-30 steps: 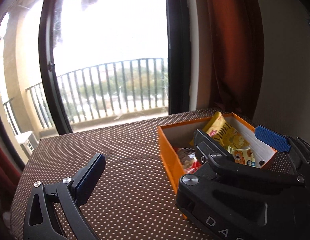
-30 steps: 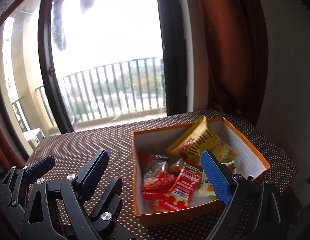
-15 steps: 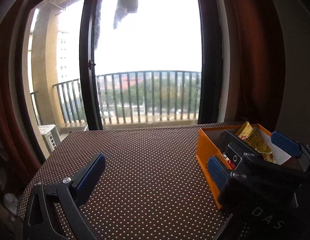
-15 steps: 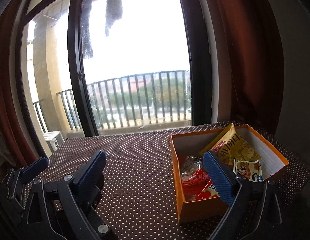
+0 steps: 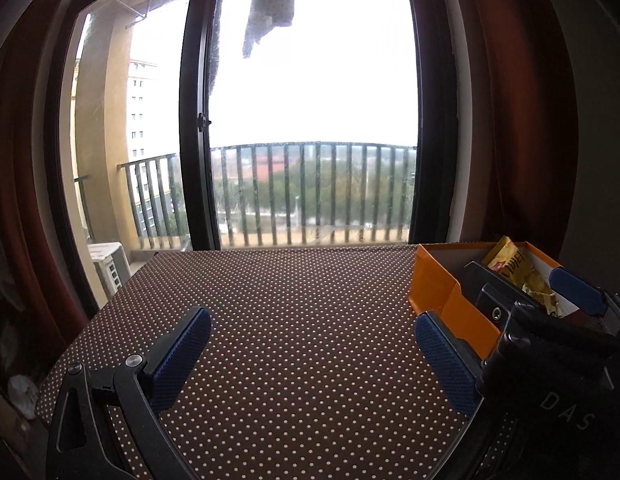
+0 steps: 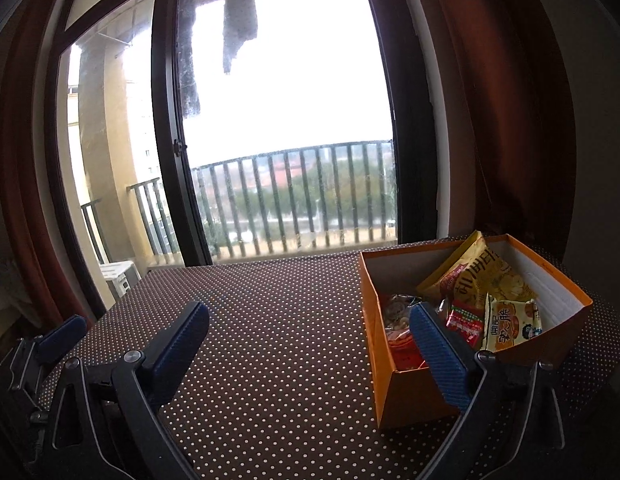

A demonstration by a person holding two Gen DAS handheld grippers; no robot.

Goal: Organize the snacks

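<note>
Both the left gripper and the right gripper hover with fingers spread wide and empty over the brown polka-dot tablecloth, left of the open orange cardboard box holding the snack packets, seemingly backed off because everything is stowed.

Blown-out daylight through window, dim backlit interior, fisheye-curved edges

I see a matt brown tablecloth w/ white dots, looks like woven cloth. Orange box: smooth matt card, white inside. Snack packs are glossy foil/plastic, crinkled. My right gripper: matt black frame, prob. plastic, w/ ribbed blue pads. Railing: dull metal.
</note>
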